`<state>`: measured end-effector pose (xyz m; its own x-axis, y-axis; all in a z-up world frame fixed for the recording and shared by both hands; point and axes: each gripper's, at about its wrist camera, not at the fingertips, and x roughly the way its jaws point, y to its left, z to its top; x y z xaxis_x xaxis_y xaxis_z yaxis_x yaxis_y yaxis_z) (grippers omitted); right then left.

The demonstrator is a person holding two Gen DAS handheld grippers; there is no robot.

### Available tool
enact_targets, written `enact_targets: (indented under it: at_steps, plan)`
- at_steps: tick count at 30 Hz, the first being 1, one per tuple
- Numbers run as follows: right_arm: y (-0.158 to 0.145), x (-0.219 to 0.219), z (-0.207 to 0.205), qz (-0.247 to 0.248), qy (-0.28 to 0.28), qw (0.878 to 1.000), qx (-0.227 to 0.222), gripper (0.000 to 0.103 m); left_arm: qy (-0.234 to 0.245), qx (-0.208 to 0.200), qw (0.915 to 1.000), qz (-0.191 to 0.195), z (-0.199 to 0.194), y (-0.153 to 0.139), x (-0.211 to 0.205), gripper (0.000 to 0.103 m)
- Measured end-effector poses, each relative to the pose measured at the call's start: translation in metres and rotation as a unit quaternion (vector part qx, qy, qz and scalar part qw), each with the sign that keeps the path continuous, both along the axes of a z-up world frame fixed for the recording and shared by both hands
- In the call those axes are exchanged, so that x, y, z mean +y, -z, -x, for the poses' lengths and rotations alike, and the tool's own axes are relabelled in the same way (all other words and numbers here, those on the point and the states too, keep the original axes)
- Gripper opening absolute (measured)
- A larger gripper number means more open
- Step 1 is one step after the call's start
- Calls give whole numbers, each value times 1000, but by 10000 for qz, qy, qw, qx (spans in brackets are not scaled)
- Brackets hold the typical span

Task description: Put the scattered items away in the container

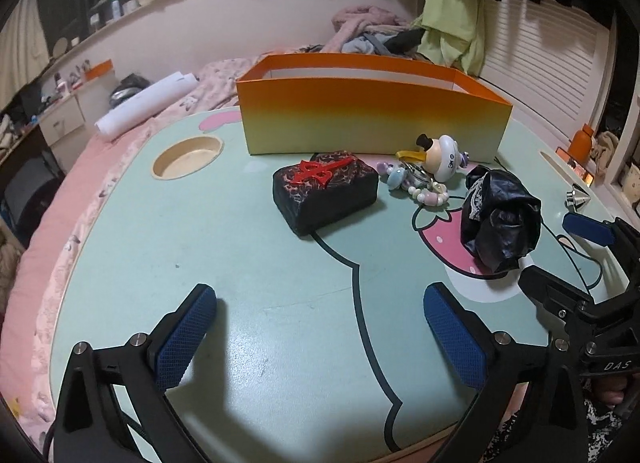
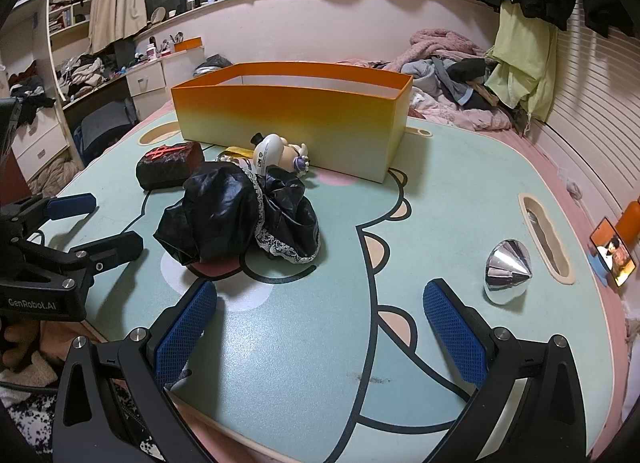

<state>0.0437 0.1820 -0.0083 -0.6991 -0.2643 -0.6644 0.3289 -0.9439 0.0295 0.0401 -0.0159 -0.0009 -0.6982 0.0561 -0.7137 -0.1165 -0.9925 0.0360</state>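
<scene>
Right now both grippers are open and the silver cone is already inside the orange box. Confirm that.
Not quite. The silver cone lies on the table, apart from the orange box, as the right wrist view shows. Both grippers, left and right, are open.

Left tongs (image 1: 320, 327) gape over the table (image 1: 260, 283); black block (image 1: 325, 191) sits before the orange box (image 1: 372, 123).

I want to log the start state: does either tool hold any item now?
No. The left tool and the right tool are both open, with only bare table between the fingers.
</scene>
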Motion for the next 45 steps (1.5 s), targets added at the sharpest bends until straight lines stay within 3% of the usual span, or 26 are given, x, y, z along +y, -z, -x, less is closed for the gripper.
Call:
enact_targets:
  at_steps: [30, 36, 41, 45]
  plan:
    - [-4, 4, -6, -147, 44, 9999, -10, 103, 4, 2, 10000, -18, 1, 0, 2, 103]
    - [-34, 18, -16, 188, -104, 9997, 127, 103, 3, 2, 10000, -21, 1, 0, 2, 103]
    - [-67, 26, -1, 418, -30, 9988, 259, 102, 2, 3, 10000, -23, 1, 0, 2, 103]
    - [-101, 25, 40, 285, 98, 9990, 343, 87, 1, 3, 10000, -19, 1, 0, 3, 103]
